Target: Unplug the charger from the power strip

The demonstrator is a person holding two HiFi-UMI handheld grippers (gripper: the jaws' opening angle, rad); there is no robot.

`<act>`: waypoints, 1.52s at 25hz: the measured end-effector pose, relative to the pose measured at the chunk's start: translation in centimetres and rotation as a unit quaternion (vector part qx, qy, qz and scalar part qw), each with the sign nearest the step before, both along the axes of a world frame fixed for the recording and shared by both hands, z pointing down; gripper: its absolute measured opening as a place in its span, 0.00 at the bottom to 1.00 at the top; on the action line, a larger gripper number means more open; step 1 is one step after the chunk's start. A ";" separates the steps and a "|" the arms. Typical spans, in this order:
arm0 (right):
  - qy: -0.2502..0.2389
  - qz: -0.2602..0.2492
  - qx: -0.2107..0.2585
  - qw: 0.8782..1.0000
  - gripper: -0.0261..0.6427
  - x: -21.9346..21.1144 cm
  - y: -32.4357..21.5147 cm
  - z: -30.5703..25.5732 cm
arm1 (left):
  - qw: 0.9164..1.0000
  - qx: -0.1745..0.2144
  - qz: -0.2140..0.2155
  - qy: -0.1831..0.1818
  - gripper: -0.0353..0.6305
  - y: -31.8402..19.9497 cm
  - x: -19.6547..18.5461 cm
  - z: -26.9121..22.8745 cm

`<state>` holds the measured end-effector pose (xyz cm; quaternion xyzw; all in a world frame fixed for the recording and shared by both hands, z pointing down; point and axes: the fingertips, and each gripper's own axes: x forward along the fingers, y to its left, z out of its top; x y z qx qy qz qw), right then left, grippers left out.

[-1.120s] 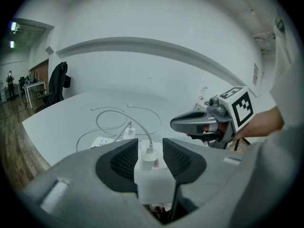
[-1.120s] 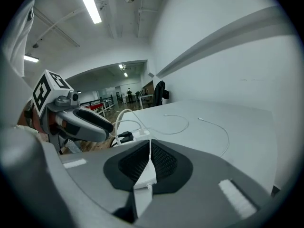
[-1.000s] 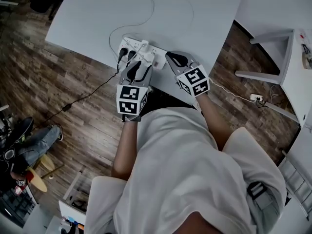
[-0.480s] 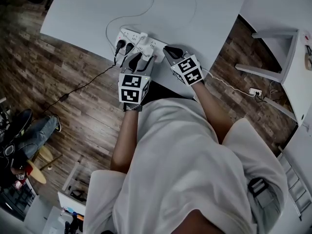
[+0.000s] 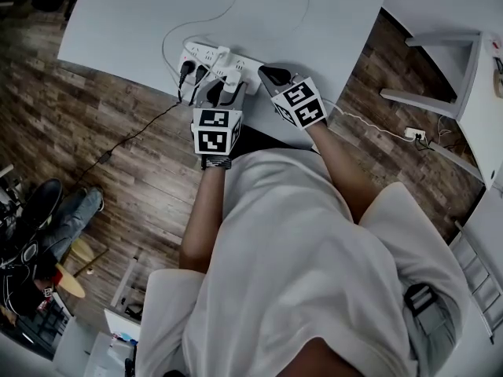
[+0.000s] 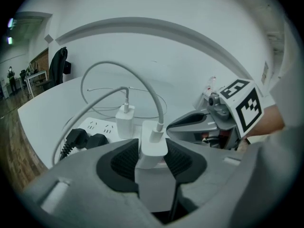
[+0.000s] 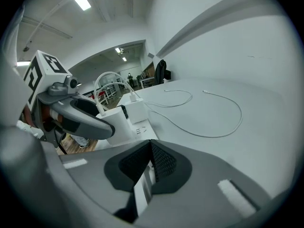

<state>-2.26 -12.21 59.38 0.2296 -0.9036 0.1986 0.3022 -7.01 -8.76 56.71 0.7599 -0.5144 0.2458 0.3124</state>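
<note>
The left gripper [image 6: 152, 161] had its fingers [image 6: 122, 163] closed snugly on the charger [image 6: 153, 146], a white, smooth, blocky plastic adapter pinched on both flat sides by the dark ribbed pads; the opening was only as wide as the charger's body. A thick white cable [image 6: 142, 87] rose from the charger's top and arched over toward the back. The charger stood upright at the near end of the power strip [image 6: 97, 127], a long white bar lying at the table's [image 5: 314, 22] front edge; its lower part was hidden behind the gripper's grey body, so whether its prongs sat in the socket could not be told. The right gripper [image 7: 149, 163] had its fingers [image 7: 164, 161] pressed together at the tips with nothing between them, and it pointed at the strip's end, just beside the charger on its right; contact with the strip could not be judged. Just behind the held charger a second white charger [image 6: 125, 121] stood plugged in, with a thin white cable running from its top, and two black plugs [image 6: 83, 139] with dark cords sat at the strip's far left. Thin white cables [image 7: 213, 122] looped loosely over the smooth pale tabletop beyond.
</note>
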 end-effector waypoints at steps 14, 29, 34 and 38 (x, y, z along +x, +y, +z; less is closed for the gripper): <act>-0.016 0.014 -0.007 1.000 0.04 0.1 0.0 0.0 | 1.000 0.014 -0.011 -0.011 0.28 0.0 -0.4 0.1; -0.029 0.019 -0.007 0.999 0.04 0.2 -0.1 -0.1 | 0.999 0.002 -0.036 0.027 0.28 -0.1 -0.7 -0.1; -0.030 0.018 -0.005 0.999 0.04 0.2 0.0 -0.2 | 0.999 0.009 -0.006 -0.039 0.27 0.0 -0.4 -0.1; -0.031 0.015 -0.001 0.999 0.04 0.2 0.1 -0.2 | 0.997 0.008 0.010 -0.074 0.27 0.0 -0.2 -0.3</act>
